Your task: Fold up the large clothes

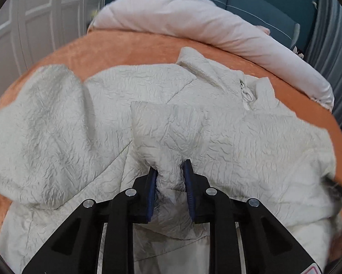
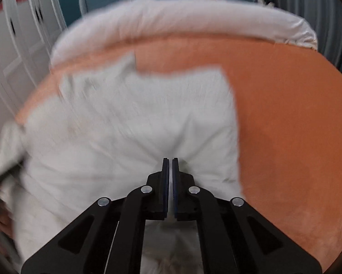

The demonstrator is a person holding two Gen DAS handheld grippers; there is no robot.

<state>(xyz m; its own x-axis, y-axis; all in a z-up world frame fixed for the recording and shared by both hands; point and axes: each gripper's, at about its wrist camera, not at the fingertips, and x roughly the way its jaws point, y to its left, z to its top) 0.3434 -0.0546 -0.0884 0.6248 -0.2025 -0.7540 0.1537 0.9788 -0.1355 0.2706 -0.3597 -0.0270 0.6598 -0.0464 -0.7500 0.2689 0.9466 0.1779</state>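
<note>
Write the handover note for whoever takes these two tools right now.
Left tool: pads closed on a bunched fold of the cream jacket.
Right tool: shut on the jacket's edge; that view is blurred.
Jacket lies spread on the orange bed cover, collar toward the pale duvet, one part already folded over the middle.
Left: finish the folds and flatten it.

- A pale cream, crinkle-textured hooded jacket point(image 1: 193, 118) is spread, rumpled, across an orange bedspread.
- One sleeve is folded over the body; the drawstring collar is turned toward the pillow.
</note>
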